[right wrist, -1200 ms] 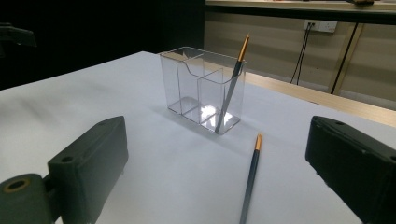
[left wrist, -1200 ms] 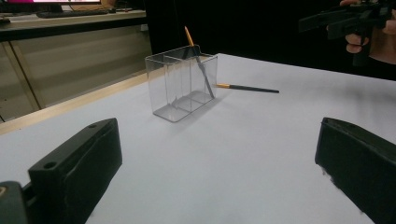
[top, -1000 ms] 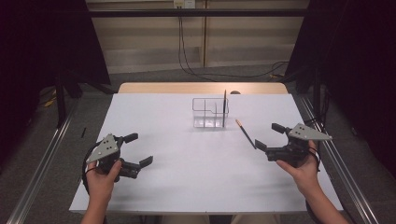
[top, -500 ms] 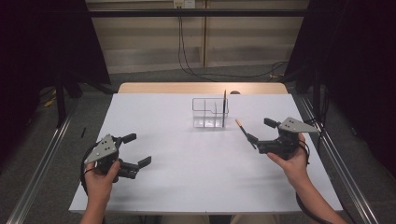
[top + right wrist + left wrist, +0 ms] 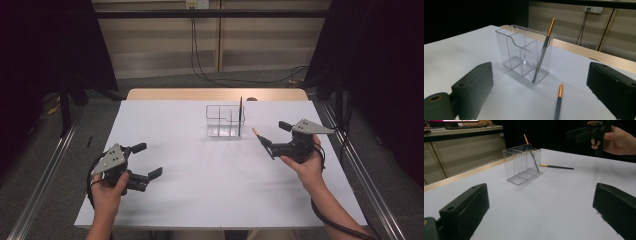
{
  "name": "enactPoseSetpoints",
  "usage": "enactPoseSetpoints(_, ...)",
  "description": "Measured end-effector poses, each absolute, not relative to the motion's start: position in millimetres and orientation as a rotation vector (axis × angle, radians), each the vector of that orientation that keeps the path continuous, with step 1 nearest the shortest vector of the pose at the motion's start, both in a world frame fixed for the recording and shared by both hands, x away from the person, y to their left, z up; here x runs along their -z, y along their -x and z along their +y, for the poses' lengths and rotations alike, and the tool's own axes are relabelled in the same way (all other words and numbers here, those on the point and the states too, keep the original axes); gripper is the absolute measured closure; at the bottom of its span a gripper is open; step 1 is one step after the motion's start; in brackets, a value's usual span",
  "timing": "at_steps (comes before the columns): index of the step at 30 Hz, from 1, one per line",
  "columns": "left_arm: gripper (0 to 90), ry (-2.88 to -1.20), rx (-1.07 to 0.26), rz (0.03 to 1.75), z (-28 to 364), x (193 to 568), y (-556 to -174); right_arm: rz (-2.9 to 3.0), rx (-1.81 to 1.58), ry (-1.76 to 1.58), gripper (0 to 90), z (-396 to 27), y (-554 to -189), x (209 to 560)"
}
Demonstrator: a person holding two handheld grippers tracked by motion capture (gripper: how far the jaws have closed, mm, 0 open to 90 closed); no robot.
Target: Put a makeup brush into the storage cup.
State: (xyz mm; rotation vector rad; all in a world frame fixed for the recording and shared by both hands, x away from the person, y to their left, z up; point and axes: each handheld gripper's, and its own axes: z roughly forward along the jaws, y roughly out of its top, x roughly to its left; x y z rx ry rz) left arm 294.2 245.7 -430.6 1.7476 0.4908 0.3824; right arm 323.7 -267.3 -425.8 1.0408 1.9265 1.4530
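A clear plastic organizer (image 5: 220,121) with several compartments stands at the far middle of the white table. One dark brush with a gold ferrule (image 5: 240,115) leans upright in its right end compartment. A second brush (image 5: 262,141) lies flat on the table just right of it. My right gripper (image 5: 274,135) is open, with its jaws at the near end of the lying brush (image 5: 558,102); I cannot tell if they touch it. The organizer (image 5: 524,55) stands just beyond. My left gripper (image 5: 150,159) is open and holds nothing at the near left, facing the organizer (image 5: 522,163).
The white table top (image 5: 200,200) is bare apart from these things. A wooden strip (image 5: 215,94) runs along its far edge. Metal rails (image 5: 45,170) flank the table on the floor, and cables (image 5: 200,55) hang at the back wall.
My right gripper has moved forward and to the left, up to the lying brush beside the organizer. The left gripper has hardly moved.
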Motion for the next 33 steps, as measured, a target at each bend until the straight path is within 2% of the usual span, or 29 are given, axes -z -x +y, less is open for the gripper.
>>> enactPoseSetpoints(33,0.6,-1.743,-0.386,0.492,248,430,-294,1.921,-1.383,-1.088,7.4,-260,-362,427)
